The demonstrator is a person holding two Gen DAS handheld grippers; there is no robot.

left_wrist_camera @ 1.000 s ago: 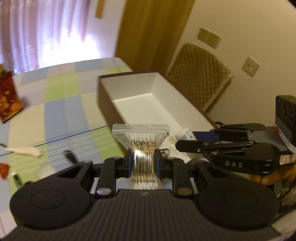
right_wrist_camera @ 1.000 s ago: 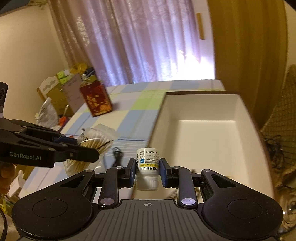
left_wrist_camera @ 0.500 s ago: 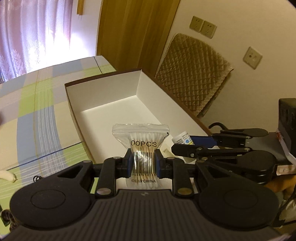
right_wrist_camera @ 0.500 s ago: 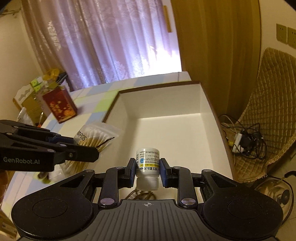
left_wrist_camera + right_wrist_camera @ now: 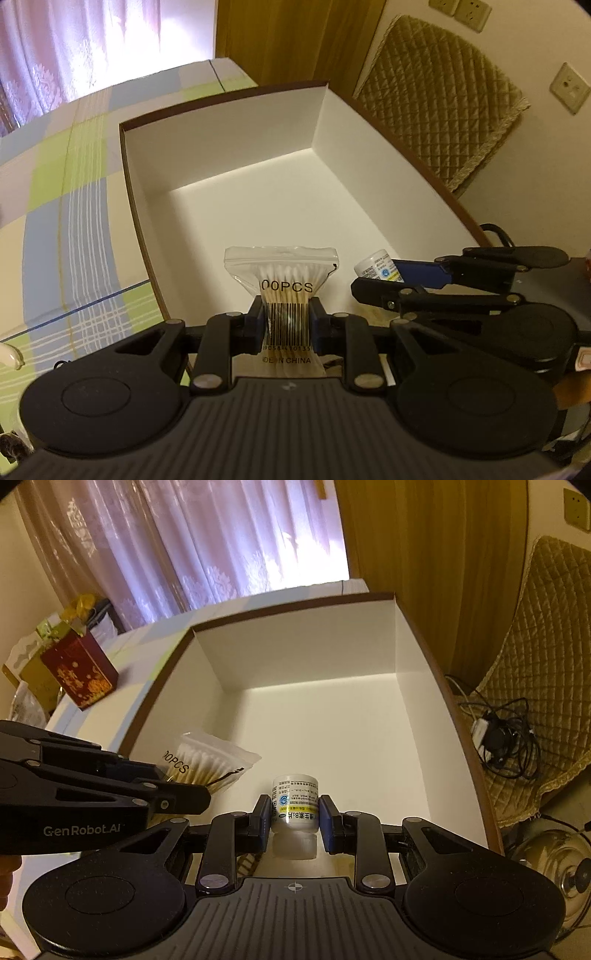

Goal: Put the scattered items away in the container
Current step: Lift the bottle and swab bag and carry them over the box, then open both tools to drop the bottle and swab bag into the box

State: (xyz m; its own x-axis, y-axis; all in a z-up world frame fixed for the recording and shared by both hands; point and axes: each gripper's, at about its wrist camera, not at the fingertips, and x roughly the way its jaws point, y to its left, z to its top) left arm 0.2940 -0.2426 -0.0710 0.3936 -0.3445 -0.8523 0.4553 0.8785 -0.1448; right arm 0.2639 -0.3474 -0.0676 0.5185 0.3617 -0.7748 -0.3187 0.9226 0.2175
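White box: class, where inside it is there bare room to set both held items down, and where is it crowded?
The white box floor is bare from its far wall forward. It is crowded only near the front, where the cotton swab bag and pill bottle hang side by side.

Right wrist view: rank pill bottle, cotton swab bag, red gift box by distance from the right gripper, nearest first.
1. pill bottle, clamped in the right gripper.
2. cotton swab bag, just left, held by the left gripper.
3. red gift box, far left on the table.
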